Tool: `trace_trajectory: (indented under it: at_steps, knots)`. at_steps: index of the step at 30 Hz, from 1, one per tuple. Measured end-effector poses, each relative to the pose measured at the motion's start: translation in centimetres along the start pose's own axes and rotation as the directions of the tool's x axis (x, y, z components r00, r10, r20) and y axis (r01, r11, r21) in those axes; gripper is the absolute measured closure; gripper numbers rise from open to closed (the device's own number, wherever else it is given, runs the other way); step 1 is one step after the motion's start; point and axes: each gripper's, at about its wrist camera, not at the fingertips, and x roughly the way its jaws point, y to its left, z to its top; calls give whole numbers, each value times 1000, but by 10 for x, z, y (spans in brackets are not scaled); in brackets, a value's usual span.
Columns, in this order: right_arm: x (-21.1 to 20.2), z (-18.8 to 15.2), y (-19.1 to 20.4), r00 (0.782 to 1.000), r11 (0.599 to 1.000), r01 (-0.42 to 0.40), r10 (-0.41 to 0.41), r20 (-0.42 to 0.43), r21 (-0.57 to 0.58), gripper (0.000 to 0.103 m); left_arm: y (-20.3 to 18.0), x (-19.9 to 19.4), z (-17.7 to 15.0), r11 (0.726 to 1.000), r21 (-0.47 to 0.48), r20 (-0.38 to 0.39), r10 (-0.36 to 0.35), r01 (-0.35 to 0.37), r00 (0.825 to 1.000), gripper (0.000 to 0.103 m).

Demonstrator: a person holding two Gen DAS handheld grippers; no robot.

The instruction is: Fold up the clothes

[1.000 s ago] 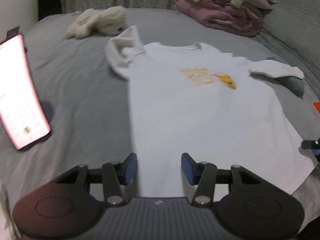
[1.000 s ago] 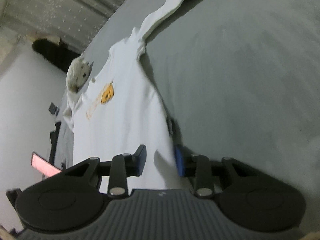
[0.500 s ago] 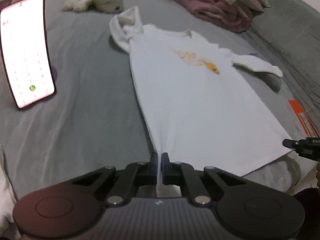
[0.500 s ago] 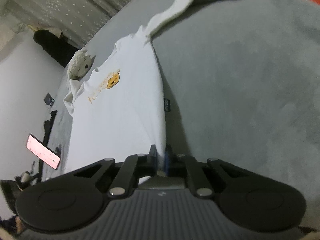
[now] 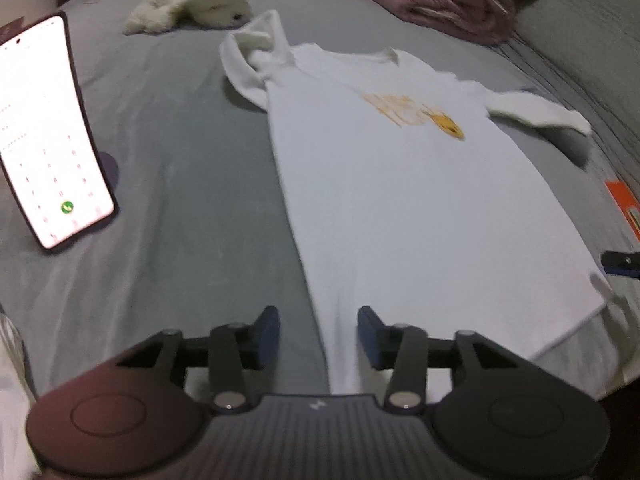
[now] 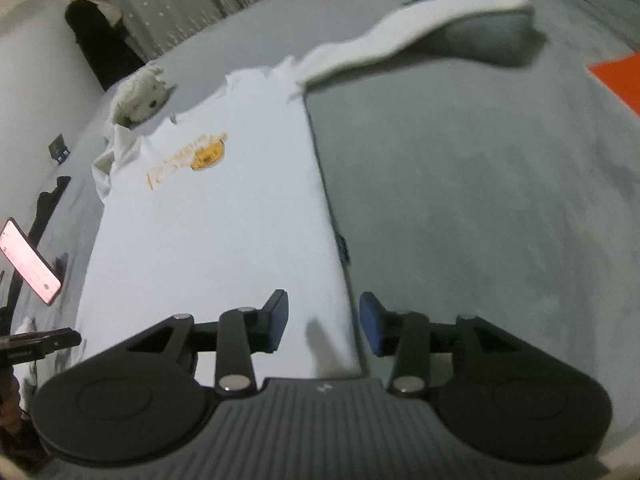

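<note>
A white T-shirt [image 5: 400, 200] with an orange print [image 5: 416, 114] on its chest lies spread flat, front up, on a grey bed [image 5: 180, 184]. The left gripper [image 5: 318, 334] hangs over the shirt's hem at its left side edge; its jaws have just been opening and stand apart, with the edge of the cloth between the blue pads but not pinched. The right gripper [image 6: 323, 324] hangs over the hem at the shirt's right side edge; its jaws have also just been opening, the cloth edge lying loose between them. One sleeve [image 6: 408, 36] stretches away from the shirt; the other is bunched. Beyond the shirt's collar lies a cream plush toy [image 5: 192, 2]. Left of the shirt stands a lit phone [image 5: 48, 136].
</note>
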Motion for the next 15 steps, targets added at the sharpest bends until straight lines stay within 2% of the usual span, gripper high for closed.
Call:
trace_trajectory:
  at_steps: [3,9,15]
  knots:
    - [4,9,9,1000,1000,-27,27,13,4,58,0,1,8,999,-23,33,25,-24,999,38]
    - [19,23,39,995,995,-95,95,23,-9,52,0,7,24,996,-57,70,77,-74,995,36]
    - [48,39,69,990,990,-143,143,14,1,51,1,15,38,989,-106,94,109,-99,990,36]
